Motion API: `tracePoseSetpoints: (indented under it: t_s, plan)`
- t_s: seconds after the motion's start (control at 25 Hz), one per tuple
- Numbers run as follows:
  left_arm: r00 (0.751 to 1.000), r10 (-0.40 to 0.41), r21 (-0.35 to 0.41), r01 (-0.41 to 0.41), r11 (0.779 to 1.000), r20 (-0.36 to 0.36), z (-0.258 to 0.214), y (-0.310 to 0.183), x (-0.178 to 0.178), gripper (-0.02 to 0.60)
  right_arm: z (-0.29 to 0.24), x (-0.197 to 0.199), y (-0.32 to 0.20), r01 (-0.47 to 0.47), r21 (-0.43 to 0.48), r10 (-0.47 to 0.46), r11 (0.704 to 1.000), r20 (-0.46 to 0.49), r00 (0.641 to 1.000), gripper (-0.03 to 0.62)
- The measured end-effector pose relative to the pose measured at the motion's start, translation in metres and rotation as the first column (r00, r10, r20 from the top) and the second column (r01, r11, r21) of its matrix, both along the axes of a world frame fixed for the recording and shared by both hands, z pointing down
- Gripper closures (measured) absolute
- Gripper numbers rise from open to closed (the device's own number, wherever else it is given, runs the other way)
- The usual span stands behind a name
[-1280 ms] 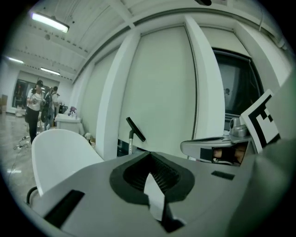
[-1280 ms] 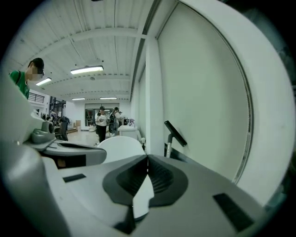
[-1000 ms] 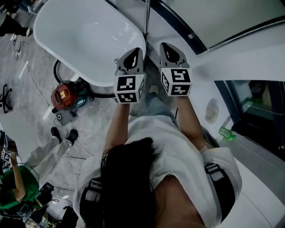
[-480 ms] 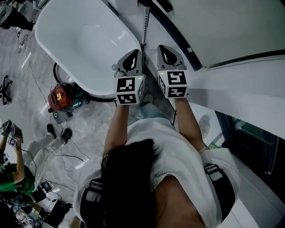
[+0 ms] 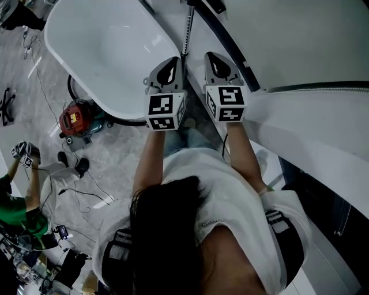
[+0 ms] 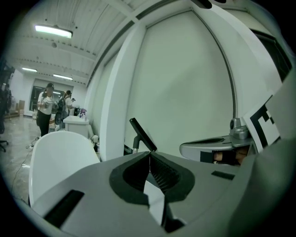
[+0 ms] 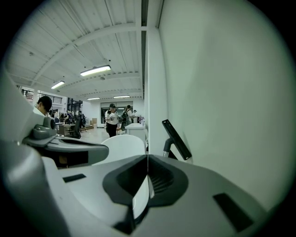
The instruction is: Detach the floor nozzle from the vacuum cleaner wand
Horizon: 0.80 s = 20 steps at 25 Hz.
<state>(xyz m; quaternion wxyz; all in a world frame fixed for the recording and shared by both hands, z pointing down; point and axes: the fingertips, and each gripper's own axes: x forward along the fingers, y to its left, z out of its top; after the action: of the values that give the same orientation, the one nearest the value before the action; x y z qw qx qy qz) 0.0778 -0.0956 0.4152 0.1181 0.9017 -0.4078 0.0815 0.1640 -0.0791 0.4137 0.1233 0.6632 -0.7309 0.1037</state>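
Note:
The vacuum's metal wand [image 5: 185,31] leans against the white wall, between the tub and a dark strip. Its black floor nozzle [image 5: 203,4] points up at the top edge. In the left gripper view the nozzle [image 6: 142,134] shows as a slanted black bar on the wand's end, and in the right gripper view the nozzle [image 7: 176,139] looks the same. My left gripper [image 5: 173,64] and right gripper [image 5: 212,60] are held side by side just short of the wand, touching nothing. The left gripper [image 6: 149,153] is shut and empty, and so is the right gripper [image 7: 147,156].
A white oval tub [image 5: 109,52] stands to the left of the wand. A red canister vacuum [image 5: 75,118] with a black hose [image 5: 124,121] sits on the marble floor beside it. Cables lie near a person in green [image 5: 14,204]. Other people [image 7: 111,119] stand far off.
Both grippers have moved forward towards the wand, staying shut. The view has shifted with them, and the person in green at the lower left has moved.

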Motion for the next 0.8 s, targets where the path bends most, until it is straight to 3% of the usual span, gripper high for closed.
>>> tracePoseSetpoints:
  t_s: [0.24, 0.44, 0.8]
  plan:
    - [1.0, 0.006, 0.001, -0.006, 1.0, 0.015, -0.001, 0.001, 0.012, 0.577, 0.0, 0.004, -0.001, 0.018, 0.003, -0.019, 1.0, 0.005, 1.0, 0.579]
    - [0.999, 0.054, -0.032, -0.054, 0.998, -0.001, 0.001, 0.001, 0.018, 0.577, 0.003, 0.007, 0.0, -0.003, 0.0, 0.003, 1.0, -0.004, 1.0, 0.578]
    - [0.998, 0.069, -0.017, -0.069, 0.997, 0.005, 0.01, -0.018, 0.021, 0.577, 0.01, 0.013, -0.011, -0.033, -0.005, 0.032, 0.999, -0.028, 0.999, 0.577]
